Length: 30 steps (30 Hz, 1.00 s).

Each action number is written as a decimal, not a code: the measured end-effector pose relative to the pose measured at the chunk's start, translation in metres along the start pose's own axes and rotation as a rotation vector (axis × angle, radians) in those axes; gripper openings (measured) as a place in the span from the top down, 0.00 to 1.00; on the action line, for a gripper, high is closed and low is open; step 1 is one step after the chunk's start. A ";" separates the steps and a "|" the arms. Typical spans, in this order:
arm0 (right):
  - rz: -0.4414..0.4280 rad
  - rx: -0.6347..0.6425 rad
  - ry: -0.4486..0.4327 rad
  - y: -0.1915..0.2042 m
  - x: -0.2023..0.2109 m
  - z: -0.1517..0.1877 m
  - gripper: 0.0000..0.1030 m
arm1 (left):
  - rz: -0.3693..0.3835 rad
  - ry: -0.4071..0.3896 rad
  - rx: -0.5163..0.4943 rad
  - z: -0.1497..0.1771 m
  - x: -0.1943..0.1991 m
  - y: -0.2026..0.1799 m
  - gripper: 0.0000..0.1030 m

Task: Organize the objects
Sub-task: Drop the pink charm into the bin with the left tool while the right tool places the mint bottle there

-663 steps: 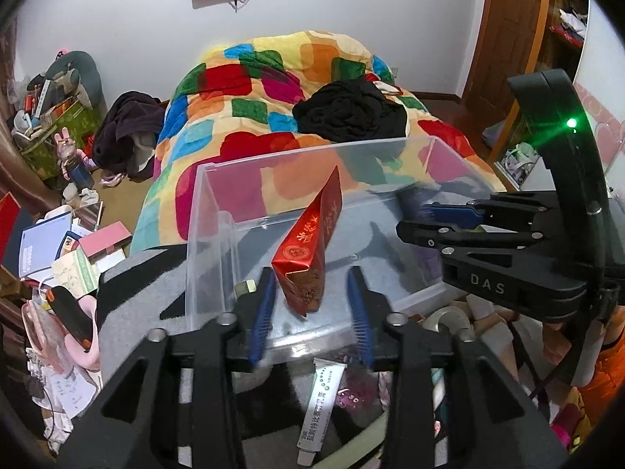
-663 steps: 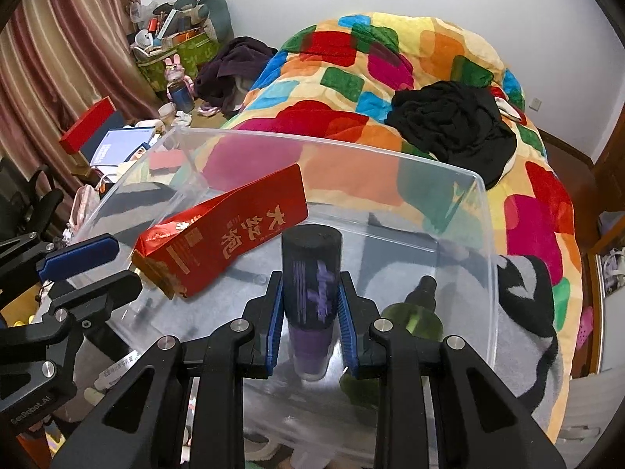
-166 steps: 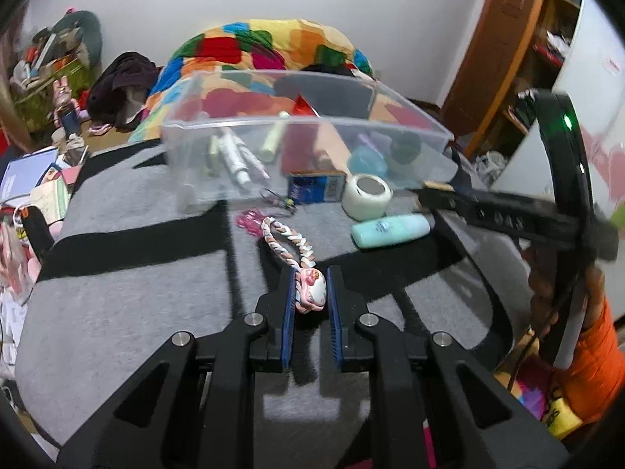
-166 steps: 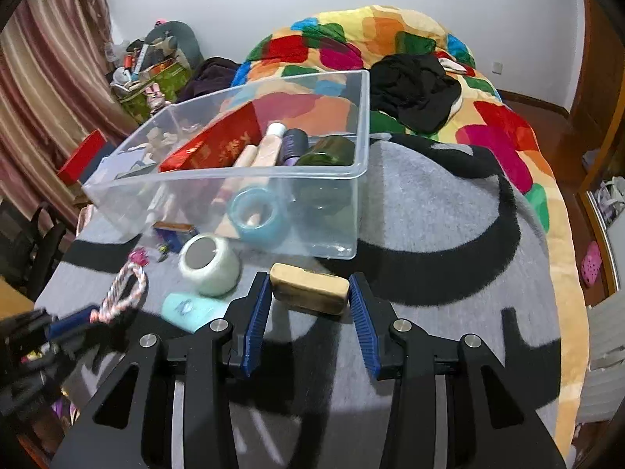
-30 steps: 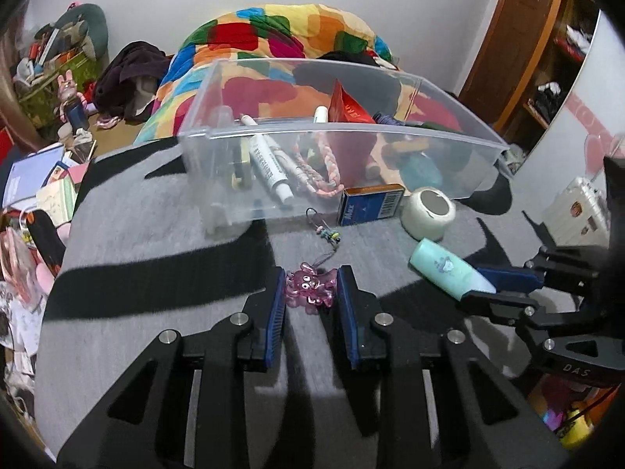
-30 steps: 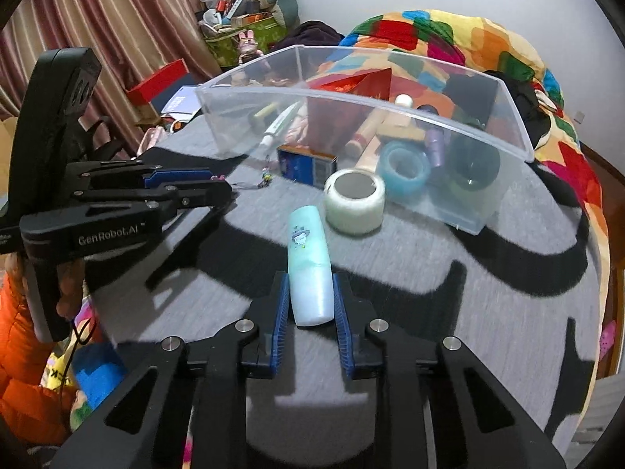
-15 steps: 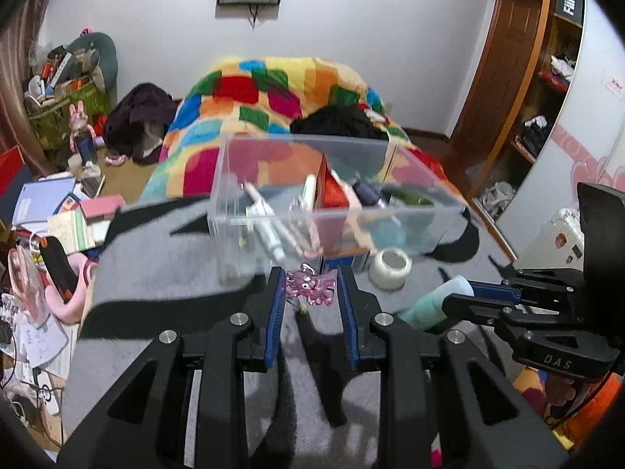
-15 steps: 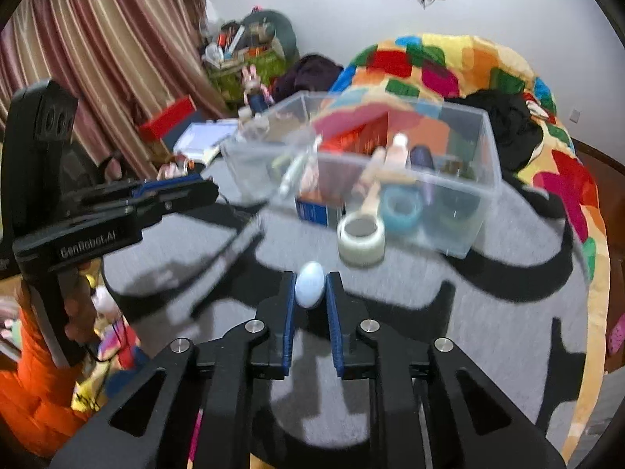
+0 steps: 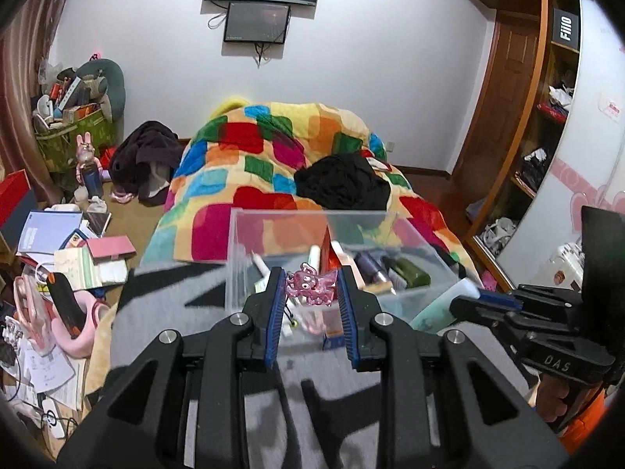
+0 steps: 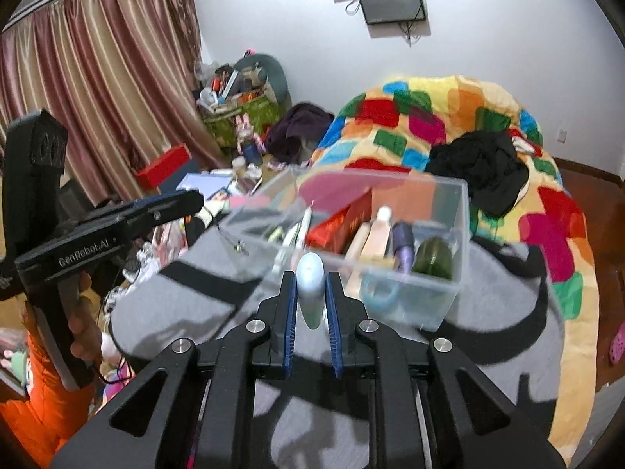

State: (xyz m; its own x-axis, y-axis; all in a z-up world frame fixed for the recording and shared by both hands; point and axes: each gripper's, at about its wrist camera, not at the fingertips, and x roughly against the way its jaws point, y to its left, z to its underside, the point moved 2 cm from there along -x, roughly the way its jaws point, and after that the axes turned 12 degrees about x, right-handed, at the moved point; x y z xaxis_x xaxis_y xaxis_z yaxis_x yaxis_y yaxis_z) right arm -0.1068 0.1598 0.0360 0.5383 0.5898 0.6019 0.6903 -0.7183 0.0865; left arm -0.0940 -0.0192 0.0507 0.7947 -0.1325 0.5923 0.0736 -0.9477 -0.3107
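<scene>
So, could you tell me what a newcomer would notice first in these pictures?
Probably the pink octopus charm pinched in the left gripper and the pale blue tube clamped in the right gripper, both in front of the clear bin. Behind it lies a bright patchwork quilt.

Clear bin (image 9: 234,258) stood open-topped ahead of both grippers, nothing over its mouth. Inside, right half crowded: red carton (image 10: 343,221), tubes, purple bottle (image 10: 404,248), green bottle (image 10: 433,260) packed side by side. Left part held only pens (image 10: 293,238), some bare floor between. Near wall of bin rose between grippers and contents. Grey-and-black cover (image 10: 195,301) before bin lay bare. Left gripper (image 10: 187,201) sat well left of bin in right wrist view, right gripper (image 9: 484,299) just right of it in left wrist view.
</scene>
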 end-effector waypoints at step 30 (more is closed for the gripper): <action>0.056 -0.094 0.139 -0.056 -0.063 -0.008 0.81 | -0.054 0.160 0.056 0.003 -0.084 0.022 0.74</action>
State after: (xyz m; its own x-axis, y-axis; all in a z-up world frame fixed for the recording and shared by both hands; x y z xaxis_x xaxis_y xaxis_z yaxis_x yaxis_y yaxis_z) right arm -0.1829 0.1598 -0.0008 0.4982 0.4956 0.7114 0.6095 -0.7838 0.1192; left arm -0.1578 -0.0282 -0.0079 0.6833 -0.1308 0.7183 0.1503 -0.9375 -0.3138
